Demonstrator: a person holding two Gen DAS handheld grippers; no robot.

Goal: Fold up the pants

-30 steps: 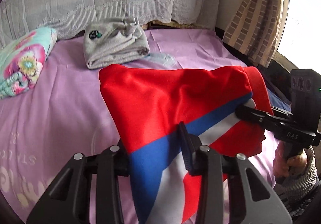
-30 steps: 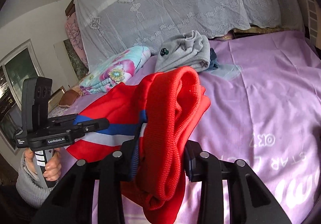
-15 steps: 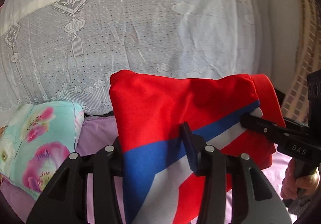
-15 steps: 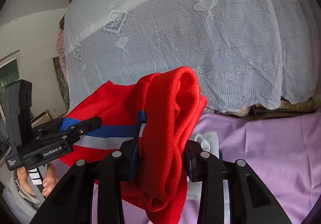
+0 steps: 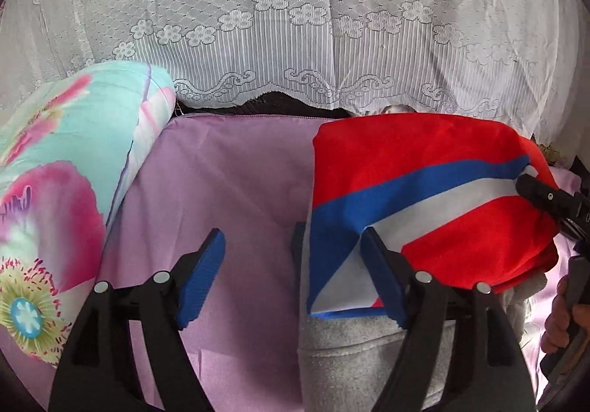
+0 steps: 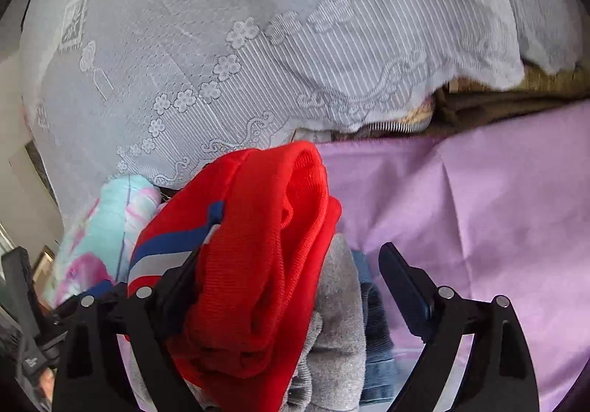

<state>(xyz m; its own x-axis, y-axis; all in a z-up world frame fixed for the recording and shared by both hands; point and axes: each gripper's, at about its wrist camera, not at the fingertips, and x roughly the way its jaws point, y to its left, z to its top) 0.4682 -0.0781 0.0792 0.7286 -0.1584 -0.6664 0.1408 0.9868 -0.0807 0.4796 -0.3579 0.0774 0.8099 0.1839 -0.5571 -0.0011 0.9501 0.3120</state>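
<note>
The folded red pants (image 5: 424, 168), crossed by a blue and a white stripe, are seen resting on top of a folded grey garment (image 5: 354, 349) on the purple bed sheet (image 5: 228, 190), near the head edge of the bed below the white lace cover (image 5: 295, 24); a floral quilt roll (image 5: 62, 168) is noted at the left edge. The left gripper (image 5: 295, 264) is recorded with jaws apart, the pants' striped corner lying loose just inside its right finger. The right gripper (image 6: 291, 283) is likewise spread wide, the pants' ribbed waistband (image 6: 265, 227) lying against its left finger, unclamped, with a denim item (image 6: 376, 338) beside the grey one.
</note>
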